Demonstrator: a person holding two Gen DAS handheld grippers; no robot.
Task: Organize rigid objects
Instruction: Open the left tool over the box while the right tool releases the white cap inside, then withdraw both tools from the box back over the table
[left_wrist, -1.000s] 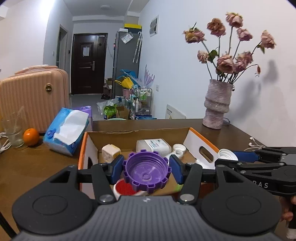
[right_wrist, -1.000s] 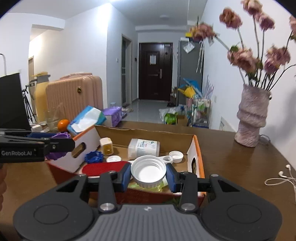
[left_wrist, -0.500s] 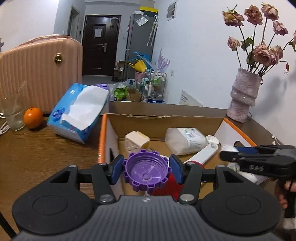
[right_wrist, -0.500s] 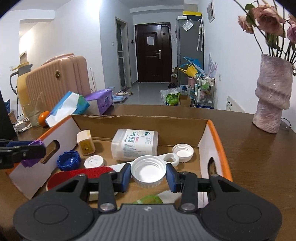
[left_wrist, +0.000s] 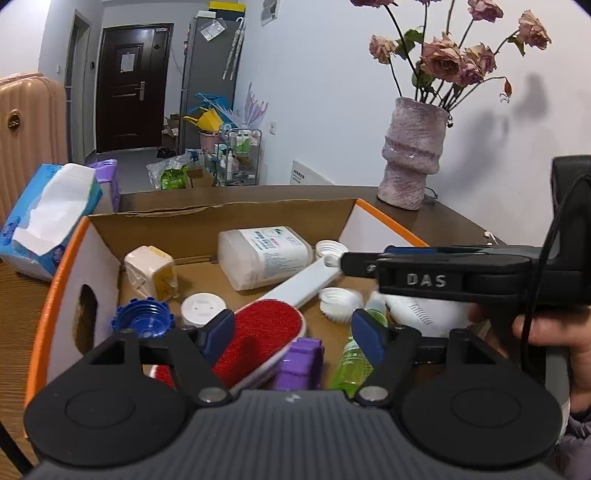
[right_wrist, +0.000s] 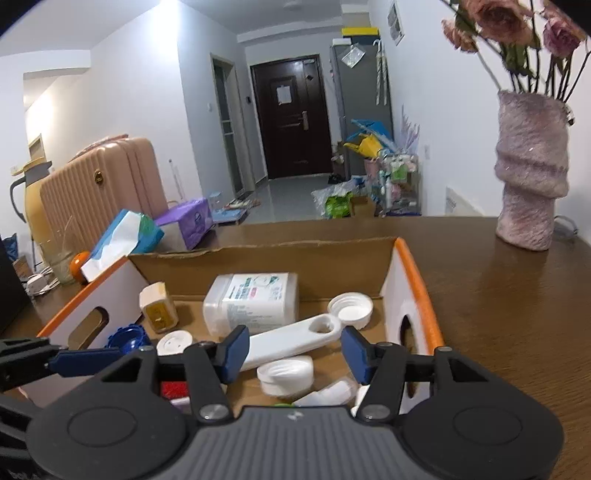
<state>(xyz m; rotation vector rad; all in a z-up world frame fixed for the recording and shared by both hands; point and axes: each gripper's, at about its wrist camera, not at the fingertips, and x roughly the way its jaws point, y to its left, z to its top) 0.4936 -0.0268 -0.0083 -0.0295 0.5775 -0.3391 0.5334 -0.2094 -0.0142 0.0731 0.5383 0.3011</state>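
Note:
Both grippers hang over an orange-rimmed cardboard box (left_wrist: 59, 273) (right_wrist: 413, 273). My left gripper (left_wrist: 293, 332) is open and empty; the purple cap (left_wrist: 299, 363) lies in the box just below it, against the red lint brush (left_wrist: 258, 332). My right gripper (right_wrist: 295, 352) is open and empty; a white cap (right_wrist: 286, 373) lies on the box floor beneath it. The box also holds a white wipes tub (right_wrist: 253, 301), a blue cap (left_wrist: 142, 321), a green bottle (left_wrist: 351, 363) and other white caps.
A pink vase with dried flowers (right_wrist: 528, 192) stands on the wooden table to the right of the box. A blue tissue pack (left_wrist: 48, 218), an orange (right_wrist: 79, 260) and a pink suitcase (right_wrist: 99, 188) are to the left. White earphones (left_wrist: 489, 234) lie at the right.
Both grippers moved over the box and opened. The purple cap dropped from the left gripper into the box, and the white cap dropped from the right.

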